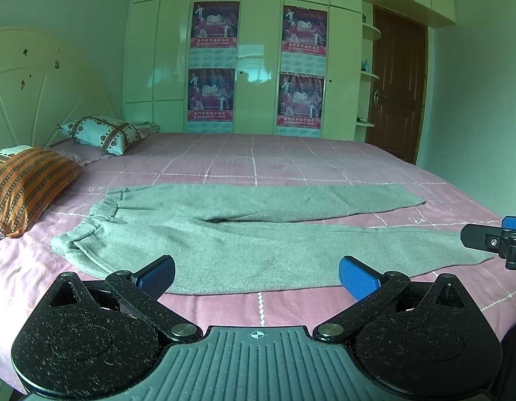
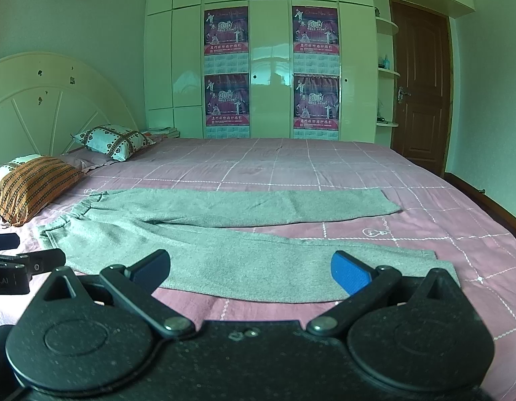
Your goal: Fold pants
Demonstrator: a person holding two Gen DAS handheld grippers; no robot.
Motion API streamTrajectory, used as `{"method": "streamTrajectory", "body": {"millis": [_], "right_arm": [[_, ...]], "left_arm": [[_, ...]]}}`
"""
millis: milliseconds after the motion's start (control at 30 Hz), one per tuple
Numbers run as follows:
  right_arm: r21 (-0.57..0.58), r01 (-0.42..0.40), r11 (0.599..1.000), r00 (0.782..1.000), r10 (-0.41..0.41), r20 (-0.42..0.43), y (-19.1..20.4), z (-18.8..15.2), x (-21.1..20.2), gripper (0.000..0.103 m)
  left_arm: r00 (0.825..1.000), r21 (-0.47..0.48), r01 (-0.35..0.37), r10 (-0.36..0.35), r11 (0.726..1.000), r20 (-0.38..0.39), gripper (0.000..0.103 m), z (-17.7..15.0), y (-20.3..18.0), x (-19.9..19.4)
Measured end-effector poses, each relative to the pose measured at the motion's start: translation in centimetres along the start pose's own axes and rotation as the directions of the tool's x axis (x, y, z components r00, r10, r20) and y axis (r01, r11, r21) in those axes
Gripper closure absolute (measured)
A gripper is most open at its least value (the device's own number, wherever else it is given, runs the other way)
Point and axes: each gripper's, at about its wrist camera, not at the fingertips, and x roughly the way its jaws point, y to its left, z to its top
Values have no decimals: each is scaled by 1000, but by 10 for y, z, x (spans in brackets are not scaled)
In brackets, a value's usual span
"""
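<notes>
Grey pants (image 1: 244,234) lie spread flat across the pink checked bed (image 1: 291,157), waistband toward the pillows (image 1: 27,183), both legs stretched out rightward. Left gripper (image 1: 256,275) hovers at the near leg's edge, jaws released and empty. Right gripper (image 2: 250,269) hangs alongside near the cuff, jaws released too.

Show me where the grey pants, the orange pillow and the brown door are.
grey pants (image 1: 224,250), left wrist view, near leg.
orange pillow (image 1: 27,183), left wrist view, striped top face.
brown door (image 2: 421,83), right wrist view, upper panel.
</notes>
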Motion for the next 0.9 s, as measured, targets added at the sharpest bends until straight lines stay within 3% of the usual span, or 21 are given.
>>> {"method": "streamTrajectory", "body": {"millis": [900], "right_arm": [[-2, 0, 1000, 1000, 0, 1, 0, -1, 0, 6]], "left_arm": [[1000, 3, 0, 0, 1000, 1, 0, -1, -1, 0]]}}
